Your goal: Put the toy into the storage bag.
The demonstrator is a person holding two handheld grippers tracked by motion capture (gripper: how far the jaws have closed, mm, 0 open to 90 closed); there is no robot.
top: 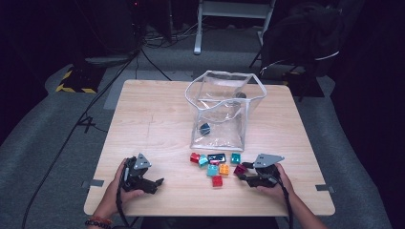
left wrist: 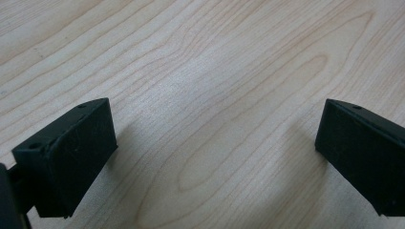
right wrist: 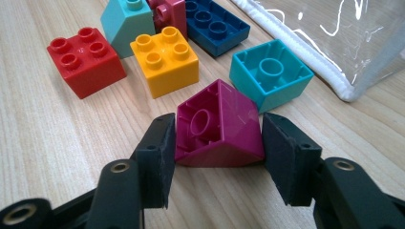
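A magenta sloped brick (right wrist: 219, 129) lies tipped with its hollow underside toward the camera. My right gripper (right wrist: 218, 143) is shut on it, one pad against each side, low on the table. In the high view this gripper (top: 242, 172) is at the front right, and the magenta brick (top: 239, 169) sits at its tips. Beyond it lie a yellow brick (right wrist: 165, 57), a red brick (right wrist: 86, 59), an upturned teal brick (right wrist: 271, 74) and a dark blue brick (right wrist: 217, 26). My left gripper (top: 157, 183) rests at the front left, open over bare wood (left wrist: 215, 138).
A clear plastic bag (top: 224, 109) stands open behind the bricks, with a dark brick (top: 205, 128) inside; its white-edged corner (right wrist: 334, 81) lies just right of the teal brick. Another red brick (top: 217, 181) lies nearest the wooden table's front edge (top: 210, 212).
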